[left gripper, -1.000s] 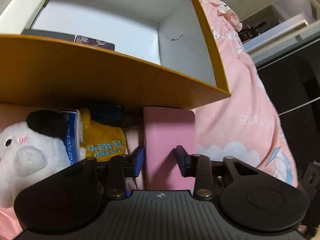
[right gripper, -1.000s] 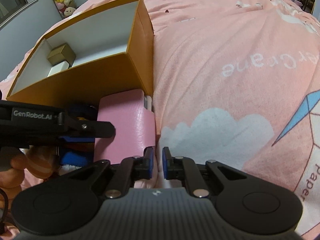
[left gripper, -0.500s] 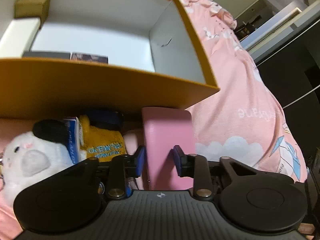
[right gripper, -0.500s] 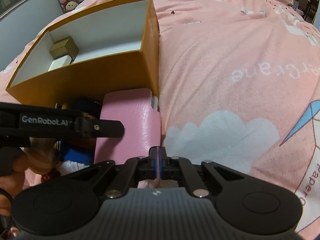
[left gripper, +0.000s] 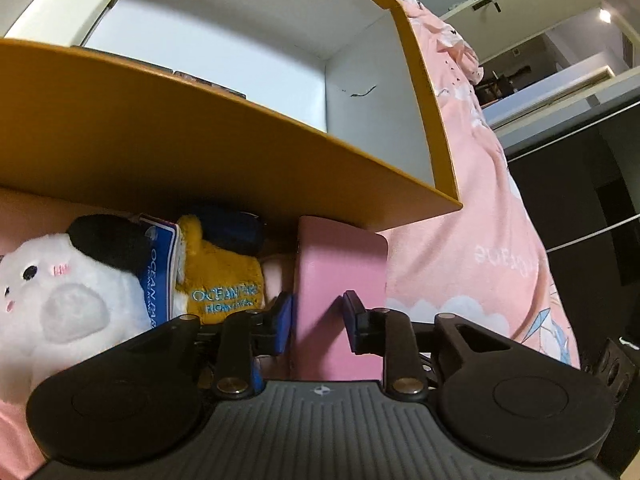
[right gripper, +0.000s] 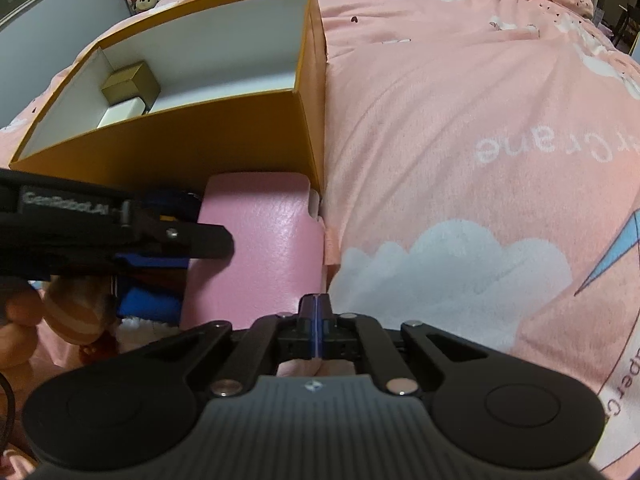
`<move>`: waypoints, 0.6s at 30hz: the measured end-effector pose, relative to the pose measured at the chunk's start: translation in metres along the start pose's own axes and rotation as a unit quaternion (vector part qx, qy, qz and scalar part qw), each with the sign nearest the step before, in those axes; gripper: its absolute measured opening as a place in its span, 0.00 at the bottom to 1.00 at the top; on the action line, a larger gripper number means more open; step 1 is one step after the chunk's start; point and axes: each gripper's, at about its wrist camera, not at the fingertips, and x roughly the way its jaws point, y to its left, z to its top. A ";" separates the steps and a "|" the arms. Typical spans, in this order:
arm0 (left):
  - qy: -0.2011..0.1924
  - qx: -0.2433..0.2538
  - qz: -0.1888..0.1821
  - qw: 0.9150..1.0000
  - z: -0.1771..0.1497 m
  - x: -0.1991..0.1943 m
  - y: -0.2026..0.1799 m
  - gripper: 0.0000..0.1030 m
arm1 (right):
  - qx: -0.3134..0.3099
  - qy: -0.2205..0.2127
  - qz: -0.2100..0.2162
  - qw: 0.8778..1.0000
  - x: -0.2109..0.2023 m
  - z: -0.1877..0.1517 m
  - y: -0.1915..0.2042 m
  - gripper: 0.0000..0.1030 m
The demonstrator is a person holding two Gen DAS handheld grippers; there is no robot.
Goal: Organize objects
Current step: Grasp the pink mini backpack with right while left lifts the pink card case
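The open orange cardboard box with white inside walls (right gripper: 224,148) sits on the pink cloud-print bedspread (right gripper: 460,184). In its far left corner I see a small gold carton (right gripper: 130,85) touching a white rectangular box (right gripper: 120,114); along the near wall, flat dark cards (left gripper: 208,82) just show over the rim.

The pink leather-look rectangular case (left gripper: 340,276) lies on the bed against the box's near wall, at its right corner. Its long axis runs from me toward the box, rounded far end touching the wall. A white strip shows at its far right corner.

My left tool (left gripper: 318,320) is clamped on the case's near left part, blue pads pressing either side. My right tool (right gripper: 316,320) is fully closed at the case's near right edge; I cannot tell whether it pinches anything.

Left of the case lie a white plush toy (left gripper: 60,292) and a yellow plush with blue lettering (left gripper: 224,276).
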 end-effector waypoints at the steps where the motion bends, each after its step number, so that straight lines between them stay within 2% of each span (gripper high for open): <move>1: 0.000 0.004 0.007 1.000 0.000 0.001 -0.001 0.35 | 0.000 0.000 0.001 1.000 0.000 0.000 0.000 0.02; 3: 0.003 0.013 0.018 1.000 0.000 0.004 -0.004 0.38 | 0.000 0.000 0.002 1.000 0.000 0.000 0.001 0.02; 6: 0.001 0.026 0.022 0.999 -0.002 0.003 -0.008 0.36 | -0.005 -0.002 0.000 1.000 0.000 0.000 0.003 0.02; 8: -0.005 0.028 0.018 0.999 -0.003 -0.002 -0.008 0.29 | -0.004 -0.003 0.000 1.000 -0.001 -0.001 0.003 0.02; 11: -0.022 0.046 0.017 0.999 -0.005 -0.016 -0.011 0.23 | -0.005 -0.005 -0.001 1.000 -0.005 -0.003 0.002 0.05; 14: -0.045 0.075 0.024 0.996 -0.010 -0.036 -0.014 0.19 | -0.009 -0.008 0.005 1.000 -0.014 -0.006 0.003 0.18; 18: -0.067 0.090 0.031 0.993 -0.014 -0.060 -0.010 0.16 | -0.034 -0.006 0.019 0.999 -0.026 -0.013 0.013 0.41</move>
